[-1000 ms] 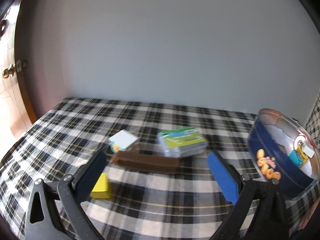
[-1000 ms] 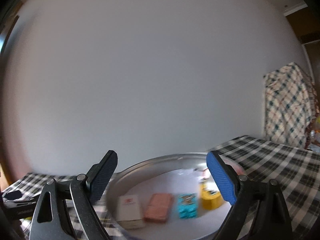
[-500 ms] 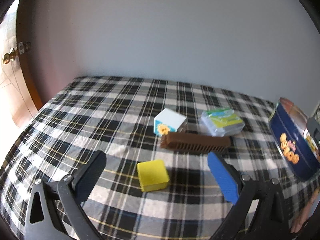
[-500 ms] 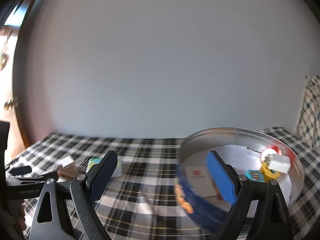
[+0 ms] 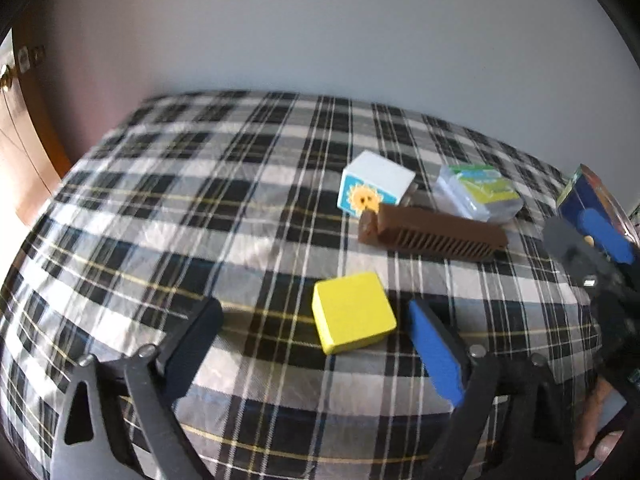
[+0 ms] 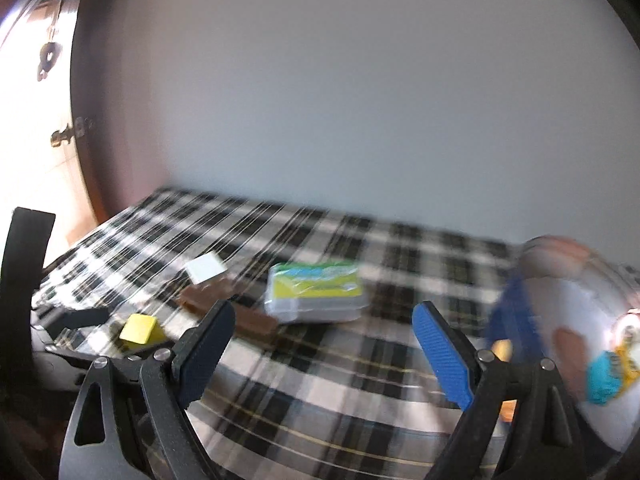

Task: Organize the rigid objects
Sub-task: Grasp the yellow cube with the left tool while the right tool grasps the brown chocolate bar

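A yellow block (image 5: 354,312) lies on the plaid cloth between the fingers of my left gripper (image 5: 316,346). Its jaws are closing, but the pads stand clear of the block. Behind it lie a brown ribbed bar (image 5: 432,232), a white box with a sun picture (image 5: 374,188) and a clear pack with a green label (image 5: 478,192). My right gripper (image 6: 320,356) hangs open and empty over the cloth, short of the pack (image 6: 316,296). To its right is the blue round tin (image 6: 580,320), blurred, with small items inside.
The plaid cloth (image 5: 200,208) ends at a plain wall behind. A wooden door (image 5: 24,152) stands at the left. A person's hand (image 5: 596,420) shows at the lower right. The tin's blue side (image 5: 588,196) sits at the right edge.
My left gripper came down and forward, so the yellow block now sits between its fingers, which have drawn in a little. The right view swung left from the tin to the loose items.
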`<state>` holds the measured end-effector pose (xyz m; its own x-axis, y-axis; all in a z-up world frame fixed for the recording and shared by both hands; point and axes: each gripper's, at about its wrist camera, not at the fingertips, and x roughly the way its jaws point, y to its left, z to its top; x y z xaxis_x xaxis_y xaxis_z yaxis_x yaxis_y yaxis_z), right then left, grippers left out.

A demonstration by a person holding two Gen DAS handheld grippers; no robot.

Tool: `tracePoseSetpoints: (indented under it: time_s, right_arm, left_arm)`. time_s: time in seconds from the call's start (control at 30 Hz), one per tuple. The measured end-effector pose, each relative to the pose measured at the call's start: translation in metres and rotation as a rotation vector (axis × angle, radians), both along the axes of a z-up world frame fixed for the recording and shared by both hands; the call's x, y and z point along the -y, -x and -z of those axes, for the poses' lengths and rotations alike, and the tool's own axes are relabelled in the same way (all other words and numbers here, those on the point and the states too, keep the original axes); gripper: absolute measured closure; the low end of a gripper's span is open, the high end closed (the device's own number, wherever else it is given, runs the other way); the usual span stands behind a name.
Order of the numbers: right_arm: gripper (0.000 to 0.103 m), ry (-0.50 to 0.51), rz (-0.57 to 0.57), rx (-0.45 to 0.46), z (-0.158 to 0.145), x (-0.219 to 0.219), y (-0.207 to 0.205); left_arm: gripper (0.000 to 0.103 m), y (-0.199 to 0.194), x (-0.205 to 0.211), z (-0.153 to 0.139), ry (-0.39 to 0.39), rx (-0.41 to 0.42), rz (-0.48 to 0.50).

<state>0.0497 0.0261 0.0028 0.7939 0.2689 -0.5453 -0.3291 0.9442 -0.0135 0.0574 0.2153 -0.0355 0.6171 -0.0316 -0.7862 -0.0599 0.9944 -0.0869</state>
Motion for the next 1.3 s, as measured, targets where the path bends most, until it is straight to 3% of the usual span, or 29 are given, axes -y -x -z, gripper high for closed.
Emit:
tracePoseSetpoints:
  time_s: [0.1,0.17,0.2,0.4,0.47,0.63,0.87,1.2,1.27,1.3]
  right_arm:
    - [0.011,-0.071,-0.047,-0.109,0.011,-0.006,-0.017]
    - [0.015,-0.116,-0.066,-0.177,0.02,-0.01,-0.027]
    - [0.02,-0.139,-0.078,-0.212,0.024,-0.012,-0.032]
    - [0.032,-0.186,-0.101,-0.295,0.036,-0.023,-0.047]
    - [0.044,-0.177,-0.126,-0.302,0.037,-0.03,-0.046]
    - [0.074,-0.122,-0.211,-0.331,0.042,-0.046,-0.037]
    - [0.075,-0.089,-0.288,-0.351,0.046,-0.048,-0.008]
    - [0.07,-0.011,-0.253,-0.28,0.038,-0.055,-0.007]
    - [0.062,0.014,-0.251,-0.272,0.038,-0.061,-0.012]
    - [0.054,0.025,-0.251,-0.272,0.038,-0.064,-0.015]
  left_arm:
    - [0.023,0.001,-0.002,-0.001,-0.012,0.004,0.005]
    - [0.037,0.002,-0.003,-0.001,-0.015,0.01,0.016]
    - [0.04,0.002,-0.004,-0.001,-0.018,0.012,0.018]
    - [0.065,0.002,-0.004,-0.003,-0.05,0.015,0.038]
    - [0.074,0.002,-0.007,-0.003,-0.049,0.017,0.035]
    - [0.074,0.001,-0.014,-0.003,-0.004,0.023,0.039]
    - [0.074,0.003,-0.018,-0.004,0.028,0.03,0.029]
    - [0.074,0.005,-0.015,-0.006,-0.002,0.051,0.018]
    - [0.074,0.004,-0.016,-0.006,-0.002,0.049,0.016]
    - [0.074,0.004,-0.017,-0.006,0.001,0.049,0.011]
